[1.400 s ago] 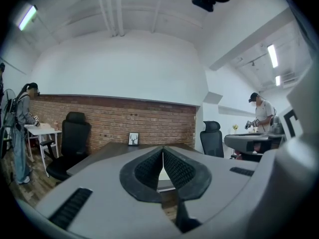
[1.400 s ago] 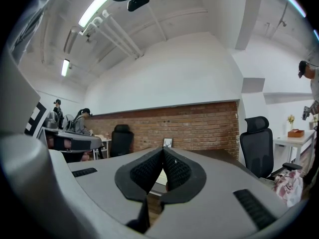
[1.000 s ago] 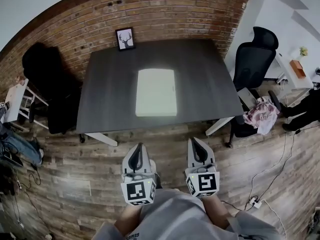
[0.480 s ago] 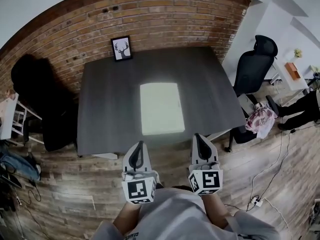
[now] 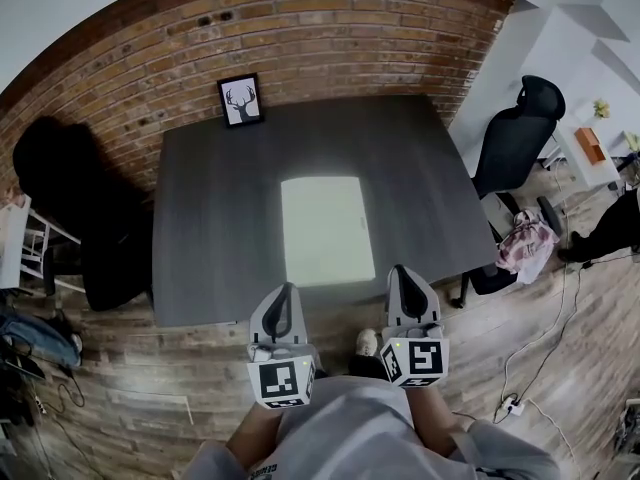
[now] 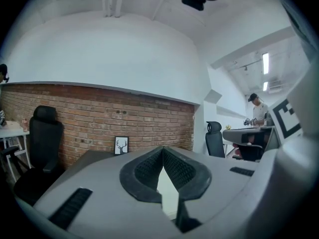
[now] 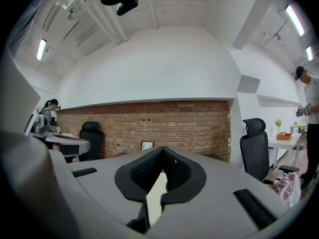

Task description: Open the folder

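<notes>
A pale, closed folder (image 5: pixel 324 230) lies flat in the middle of the dark table (image 5: pixel 220 228), seen in the head view. My left gripper (image 5: pixel 281 291) is shut and empty, its tip just short of the table's near edge, left of the folder. My right gripper (image 5: pixel 402 273) is shut too, its tip over the near edge at the folder's right corner. In the left gripper view the shut jaws (image 6: pixel 162 149) show a pale strip of the folder (image 6: pixel 164 195) below them. The right gripper view shows its shut jaws (image 7: pixel 162 151) with the folder (image 7: pixel 155 193) beneath.
A framed deer picture (image 5: pixel 239 100) leans on the brick wall at the table's far edge. Black office chairs stand at the left (image 5: pixel 70 198) and right (image 5: pixel 520 133). A cloth bundle (image 5: pixel 525 243) and floor cables (image 5: pixel 520 388) lie to the right. A person (image 6: pixel 256 111) stands at a far desk.
I have walked closer to the table: the table and folder have slid nearer in the head view, and both gripper tips now reach the table's near edge. Both grippers stay shut.
</notes>
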